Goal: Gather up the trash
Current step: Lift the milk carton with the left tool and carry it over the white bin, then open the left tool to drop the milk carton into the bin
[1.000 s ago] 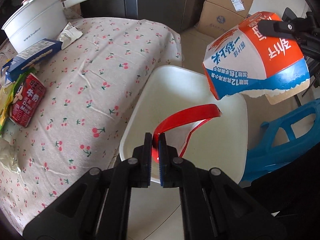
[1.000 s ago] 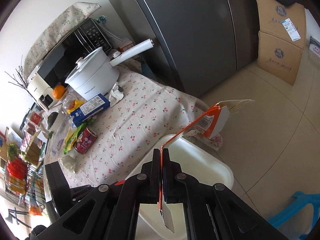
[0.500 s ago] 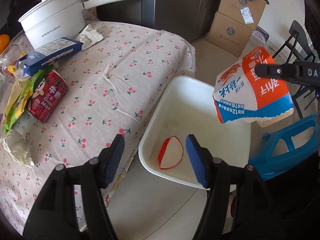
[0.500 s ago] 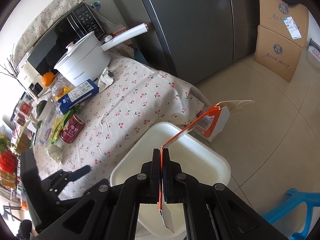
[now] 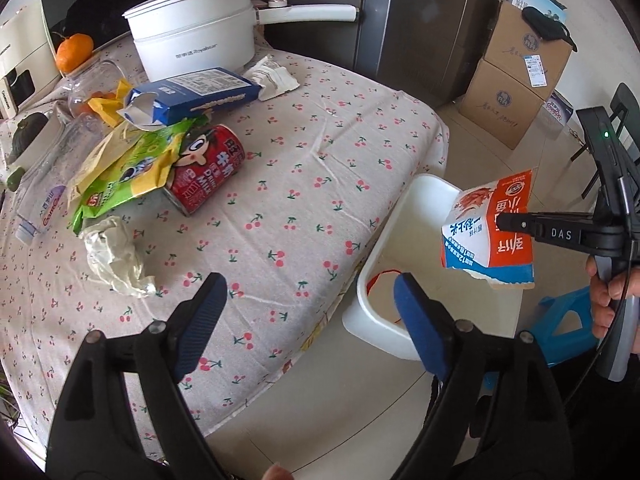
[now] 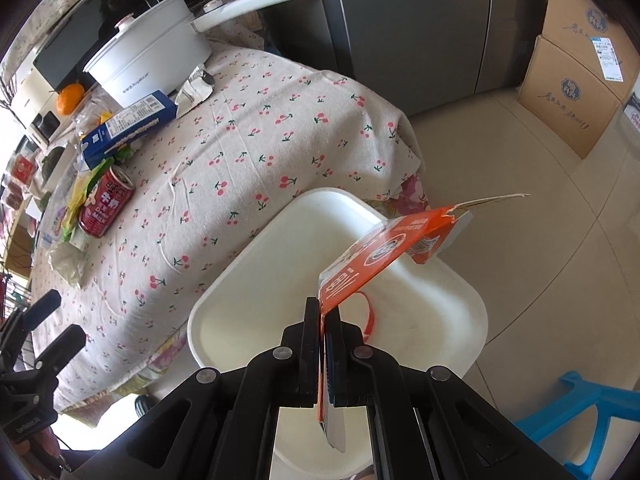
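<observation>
My right gripper [image 6: 323, 312] is shut on an orange and white carton [image 6: 384, 252] and holds it above the white bin [image 6: 224, 292]; the carton also shows in the left wrist view [image 5: 490, 236]. A red strip [image 6: 368, 316] lies inside the bin [image 5: 376, 308]. My left gripper [image 5: 308, 300] is open and empty, above the table's near edge beside the bin. On the cherry-print table lie a red can [image 5: 208, 172], a blue carton [image 5: 192, 96], a green wrapper [image 5: 120, 176], a crumpled tissue [image 5: 112, 256] and a plastic bottle [image 5: 40, 200].
A white pot [image 5: 192, 44] with a long handle stands at the table's back, with an orange [image 5: 74, 52] beside it. Cardboard boxes [image 5: 516, 72] stand on the floor by the fridge. A blue stool [image 5: 568, 324] stands right of the bin.
My left gripper opened and dropped the red strip into the bin, then drew back left toward the table. The right gripper kept the carton over the bin.
</observation>
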Demonstrator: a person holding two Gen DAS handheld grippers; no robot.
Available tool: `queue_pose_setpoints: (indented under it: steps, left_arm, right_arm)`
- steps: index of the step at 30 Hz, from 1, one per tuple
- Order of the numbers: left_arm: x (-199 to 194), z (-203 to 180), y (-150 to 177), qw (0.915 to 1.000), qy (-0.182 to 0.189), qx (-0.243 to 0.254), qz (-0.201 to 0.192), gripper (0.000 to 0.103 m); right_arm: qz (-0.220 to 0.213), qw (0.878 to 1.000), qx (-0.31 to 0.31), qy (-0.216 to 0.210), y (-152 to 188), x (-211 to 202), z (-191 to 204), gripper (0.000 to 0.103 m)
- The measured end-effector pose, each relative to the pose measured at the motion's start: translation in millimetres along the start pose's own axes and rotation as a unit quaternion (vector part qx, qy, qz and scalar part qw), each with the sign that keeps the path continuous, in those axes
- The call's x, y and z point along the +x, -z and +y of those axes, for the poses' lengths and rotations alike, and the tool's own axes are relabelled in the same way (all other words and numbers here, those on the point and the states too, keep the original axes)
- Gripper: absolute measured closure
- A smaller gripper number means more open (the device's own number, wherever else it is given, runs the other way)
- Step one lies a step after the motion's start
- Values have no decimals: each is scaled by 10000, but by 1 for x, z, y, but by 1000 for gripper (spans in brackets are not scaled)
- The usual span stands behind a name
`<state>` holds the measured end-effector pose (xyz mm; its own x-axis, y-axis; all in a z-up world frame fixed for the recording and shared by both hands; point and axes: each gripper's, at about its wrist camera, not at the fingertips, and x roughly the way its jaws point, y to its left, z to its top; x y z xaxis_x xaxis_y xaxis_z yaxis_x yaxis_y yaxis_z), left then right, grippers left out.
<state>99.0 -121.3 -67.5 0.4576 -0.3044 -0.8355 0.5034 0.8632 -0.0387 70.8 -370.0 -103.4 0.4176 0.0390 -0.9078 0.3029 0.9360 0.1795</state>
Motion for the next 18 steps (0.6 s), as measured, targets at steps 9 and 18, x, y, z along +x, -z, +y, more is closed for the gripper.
queue_pose_setpoints:
  steps: [9,18]
  left_arm:
    - [-22,50,7,9982,-367,-441,-191,2]
    - [-32,86,11,9925,-663,-993,-257,1]
  right_arm:
    - [-137,9997,-42,-215,-1,-17,18,45]
    - [-451,9982,-216,-337,-5,-44,39,33]
